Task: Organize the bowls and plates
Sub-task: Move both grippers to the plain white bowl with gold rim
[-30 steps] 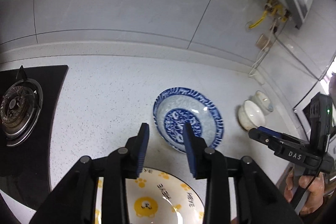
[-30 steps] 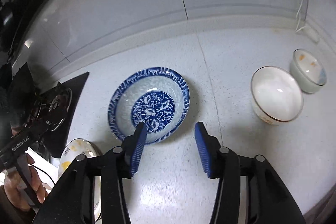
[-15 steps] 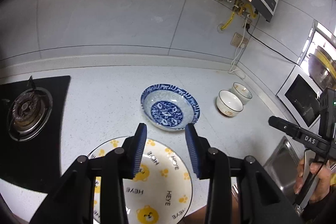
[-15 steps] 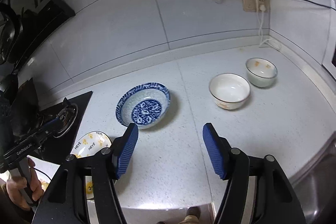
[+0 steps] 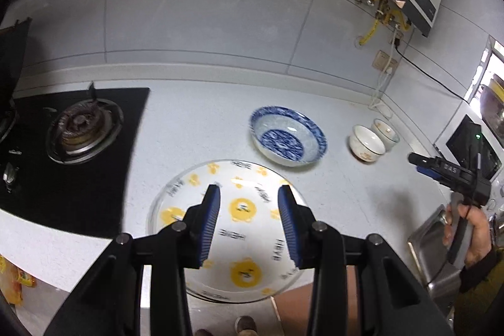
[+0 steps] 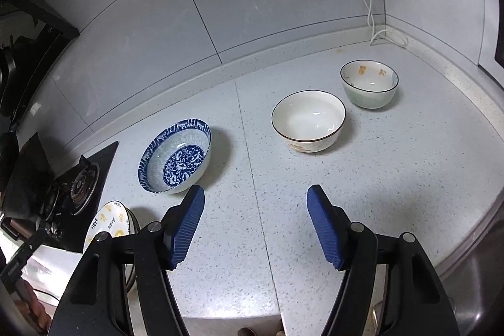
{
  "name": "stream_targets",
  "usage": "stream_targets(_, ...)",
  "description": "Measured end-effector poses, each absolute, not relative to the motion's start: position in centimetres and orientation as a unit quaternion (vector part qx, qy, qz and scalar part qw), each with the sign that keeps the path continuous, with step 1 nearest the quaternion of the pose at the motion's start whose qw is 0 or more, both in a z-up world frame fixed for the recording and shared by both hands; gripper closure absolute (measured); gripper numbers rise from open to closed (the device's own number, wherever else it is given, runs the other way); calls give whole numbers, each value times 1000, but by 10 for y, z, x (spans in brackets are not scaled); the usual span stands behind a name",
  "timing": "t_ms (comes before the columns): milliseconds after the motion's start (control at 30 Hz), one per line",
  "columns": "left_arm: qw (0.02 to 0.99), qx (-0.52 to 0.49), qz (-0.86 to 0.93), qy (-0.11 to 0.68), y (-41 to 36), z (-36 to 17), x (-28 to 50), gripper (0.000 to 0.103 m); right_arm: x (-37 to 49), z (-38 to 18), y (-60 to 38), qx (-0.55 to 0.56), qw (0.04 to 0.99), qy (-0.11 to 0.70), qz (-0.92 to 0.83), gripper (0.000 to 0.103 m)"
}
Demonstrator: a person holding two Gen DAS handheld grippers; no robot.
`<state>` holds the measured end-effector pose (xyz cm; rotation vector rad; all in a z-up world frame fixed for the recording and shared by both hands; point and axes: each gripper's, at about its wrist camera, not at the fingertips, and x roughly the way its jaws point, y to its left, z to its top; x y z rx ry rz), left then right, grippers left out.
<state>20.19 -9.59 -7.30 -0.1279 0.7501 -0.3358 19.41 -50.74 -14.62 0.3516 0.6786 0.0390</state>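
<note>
While both grippers hover above the speckled white table (image 6: 393,178), left gripper (image 5: 249,194) jaws stand spread over the round yellow-bear plate (image 5: 242,208); right gripper (image 6: 255,194) jaws, just widened, hold nothing.

left gripper (image 5: 249,203) hangs open and empty over the bear-print plate (image 5: 189,188), blue-patterned bowl (image 5: 288,136) beyond.

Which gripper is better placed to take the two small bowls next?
Right. The right gripper is open, empty and faces the white bowl and green bowl; the left gripper hangs over the plate.
</note>
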Motion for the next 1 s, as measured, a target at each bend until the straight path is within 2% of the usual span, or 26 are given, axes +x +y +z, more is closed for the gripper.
stream_targets(300, 870, -74, -259, 412, -193, -86, 206, 65, 199, -147, -542, 157, 927, 339, 37, 40)
stream_targets(333, 866, -78, -268, 416, -201, -86, 208, 62, 200, -146, -547, 155, 926, 341, 40, 37)
stream_targets(400, 857, -92, -285, 419, -221, -86, 215, 47, 204, -144, -558, 150, 927, 341, 39, 34)
stream_targets(600, 836, -116, -326, 425, -282, -86, 251, 30, 225, -147, -590, 150, 922, 353, 50, 31)
stream_targets(1000, 797, -144, -271, 520, -370, -141, 360, 28, 309, -176, -643, 197, 887, 410, 79, 29)
